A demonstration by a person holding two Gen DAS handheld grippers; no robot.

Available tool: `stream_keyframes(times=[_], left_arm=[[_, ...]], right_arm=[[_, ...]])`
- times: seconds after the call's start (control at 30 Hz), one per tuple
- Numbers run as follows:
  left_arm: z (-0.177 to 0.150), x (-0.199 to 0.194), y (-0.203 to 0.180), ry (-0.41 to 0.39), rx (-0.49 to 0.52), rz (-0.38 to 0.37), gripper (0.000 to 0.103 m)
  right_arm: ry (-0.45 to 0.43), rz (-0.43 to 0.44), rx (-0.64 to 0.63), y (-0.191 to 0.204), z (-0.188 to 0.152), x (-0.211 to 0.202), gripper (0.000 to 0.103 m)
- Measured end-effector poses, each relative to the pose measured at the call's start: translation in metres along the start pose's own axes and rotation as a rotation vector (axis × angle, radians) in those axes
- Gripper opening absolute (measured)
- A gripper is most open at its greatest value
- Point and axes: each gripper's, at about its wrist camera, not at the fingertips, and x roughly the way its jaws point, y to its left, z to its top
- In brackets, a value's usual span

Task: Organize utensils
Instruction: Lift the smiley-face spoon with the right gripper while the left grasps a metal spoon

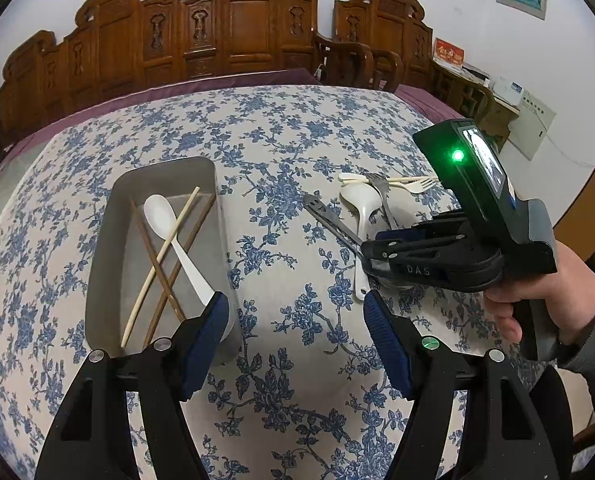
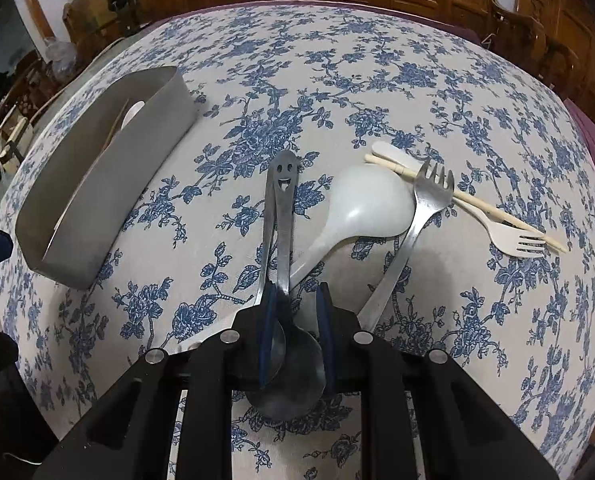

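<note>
The right tongs [image 2: 297, 300] are closed on a steel spoon [image 2: 283, 216], its smiley-face handle pointing forward over the tabletop [image 2: 377, 80]. Just right of them lie a white ladle [image 2: 363, 208] and a steel fork [image 2: 421, 208]. The left tongs [image 1: 295, 308] stand wide, holding nothing. The grey tray [image 1: 225, 240], at their left finger, holds a white spoon [image 1: 165, 220] and chopsticks [image 1: 157, 264].

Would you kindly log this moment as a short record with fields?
left gripper: open, hovering over the tablecloth beside the tray
right gripper: shut on the metal spoon with a smiley-face handle
grey tray: holds a white spoon and chopsticks
left on the cloth: white ladle, metal fork, white plastic fork, pale chopstick
</note>
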Motion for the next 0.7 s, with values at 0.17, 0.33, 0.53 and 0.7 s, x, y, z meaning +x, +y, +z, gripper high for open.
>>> stream_keyframes(times=[0.17,0.33,0.53,0.7], left_arm=[[-0.001,0.002,-0.001,0.005,-0.001,-0.001,0.067],[-0.002,0.002,0.0,0.008,0.0,0.0,0.067],[0.0,0.001,-0.003,0.007,0.005,-0.003,0.067],[0.001,0.001,-0.006,0.008,0.013,-0.001,0.067]], right_arm=[[0.021,-0.004,0.019,-0.001,0.002,0.001,0.018],[0.042,-0.016,0.0,-0.002,-0.002,0.0,0.013],[0.023,-0.072,-0.043,0.009,-0.001,0.003,0.012],[0.01,-0.059,-0.04,0.005,-0.006,-0.002,0.007]])
